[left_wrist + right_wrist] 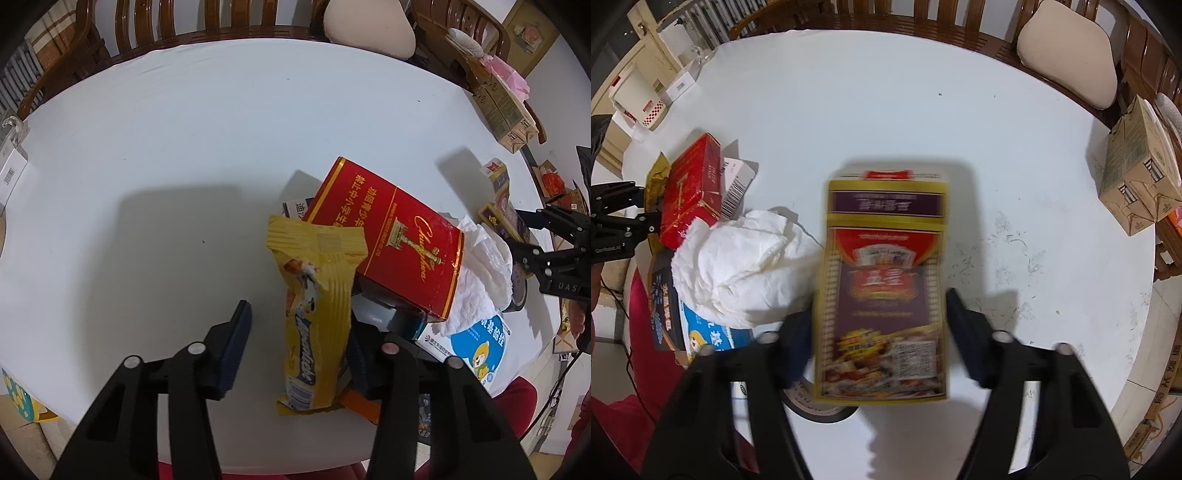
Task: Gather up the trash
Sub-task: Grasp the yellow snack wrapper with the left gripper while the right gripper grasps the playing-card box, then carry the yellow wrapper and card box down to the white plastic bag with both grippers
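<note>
In the left wrist view my left gripper (295, 332) is open around a yellow snack wrapper (317, 306) that lies on the white table (166, 155). A red carton (395, 236) leans on the pile behind it, next to a crumpled white tissue (480, 273). In the right wrist view my right gripper (882, 321) is open, with a yellow and purple box (882, 291), blurred, between its fingers. The right finger stands clear of the box. The red carton (690, 192) and tissue (738, 258) lie to the left. The other gripper (617, 221) shows at the left edge.
A blue and white box (476, 347) lies under the tissue. A roll of black tape (820, 406) sits under the yellow and purple box. A brown cardboard box (1137, 177) stands at the table's right edge. Wooden chairs (221, 18) ring the far side.
</note>
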